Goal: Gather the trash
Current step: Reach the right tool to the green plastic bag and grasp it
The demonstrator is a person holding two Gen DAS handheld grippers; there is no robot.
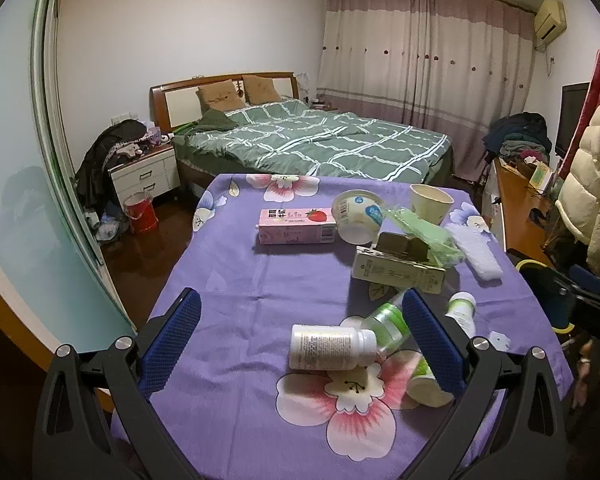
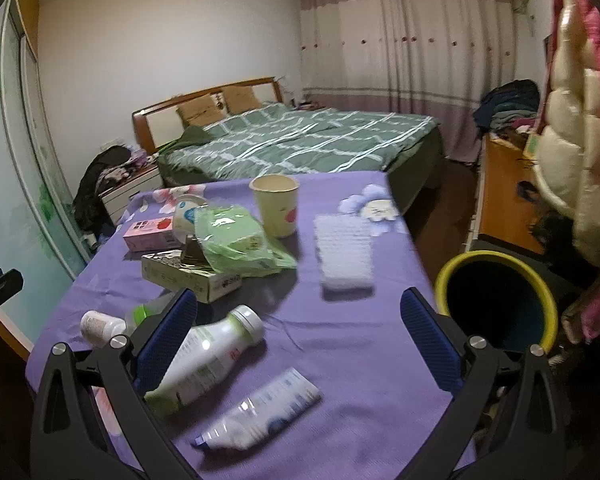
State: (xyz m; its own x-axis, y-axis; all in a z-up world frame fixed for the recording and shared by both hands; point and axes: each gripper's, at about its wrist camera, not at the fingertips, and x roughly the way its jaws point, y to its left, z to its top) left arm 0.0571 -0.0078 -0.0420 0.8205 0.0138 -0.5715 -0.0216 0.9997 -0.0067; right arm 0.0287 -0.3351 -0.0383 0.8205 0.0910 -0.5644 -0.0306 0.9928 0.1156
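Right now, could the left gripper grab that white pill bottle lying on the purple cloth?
Probably yes. The left gripper is open, and the white pill bottle lies on its side between the fingers with nothing on top of it.

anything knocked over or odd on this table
Yes. Several containers lie on their sides on the purple cloth: a white pill bottle, a green-labelled drink bottle and a tipped yogurt cup. The paper cup stands upright. Nothing looks spilled. Both grippers are open and empty.
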